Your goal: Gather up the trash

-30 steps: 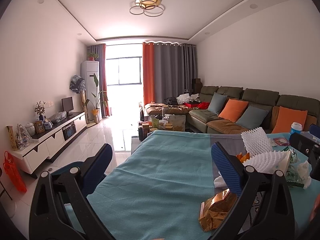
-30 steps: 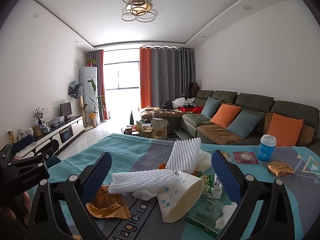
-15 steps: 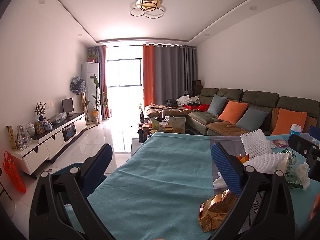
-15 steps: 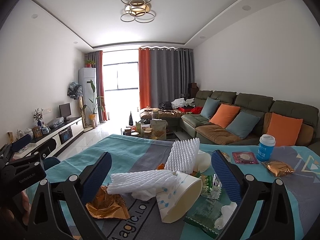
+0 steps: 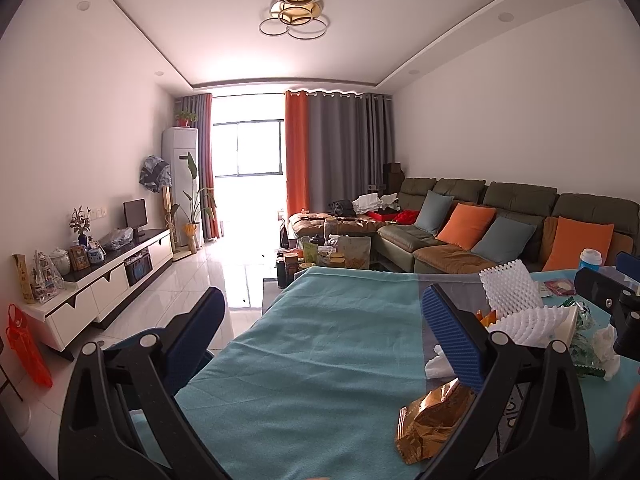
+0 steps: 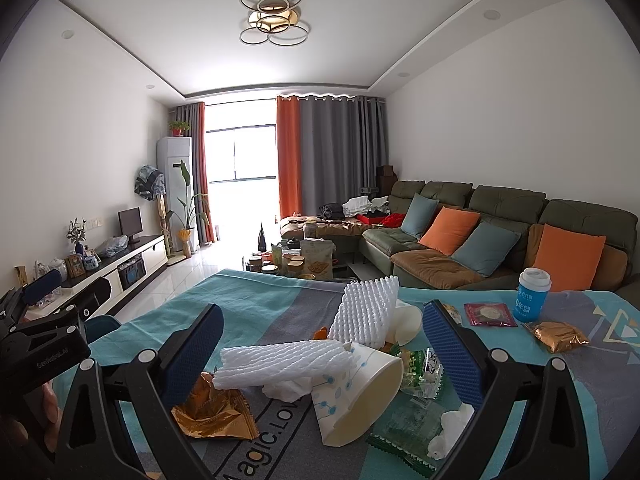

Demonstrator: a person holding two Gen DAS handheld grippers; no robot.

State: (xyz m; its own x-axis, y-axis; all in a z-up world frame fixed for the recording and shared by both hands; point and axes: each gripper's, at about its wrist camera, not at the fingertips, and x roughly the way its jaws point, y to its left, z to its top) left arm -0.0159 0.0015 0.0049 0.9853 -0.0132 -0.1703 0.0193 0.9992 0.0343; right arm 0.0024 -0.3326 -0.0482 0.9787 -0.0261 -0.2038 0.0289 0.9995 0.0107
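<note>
A pile of trash lies on the teal-clothed table (image 6: 256, 300): two white foam nets (image 6: 280, 362), a tipped paper cup (image 6: 362, 396), a gold wrapper (image 6: 216, 414), green wrappers (image 6: 404, 420) and crumpled tissue (image 6: 450, 426). My right gripper (image 6: 320, 354) is open and empty, its jaws on either side of the pile. My left gripper (image 5: 328, 332) is open and empty over bare cloth, left of the pile; the gold wrapper (image 5: 434, 426) lies by its right finger, and the foam nets (image 5: 510, 292) are further right.
A blue-and-white cup (image 6: 532, 294), a red sachet (image 6: 488, 314) and another gold wrapper (image 6: 560, 336) sit at the table's right. A blue chair (image 5: 160, 352) stands at the left edge. Beyond are a sofa (image 6: 480, 240), a cluttered coffee table (image 6: 304, 260) and a TV cabinet (image 5: 100, 280).
Both grippers have barely drifted. Nothing on the table has moved.
</note>
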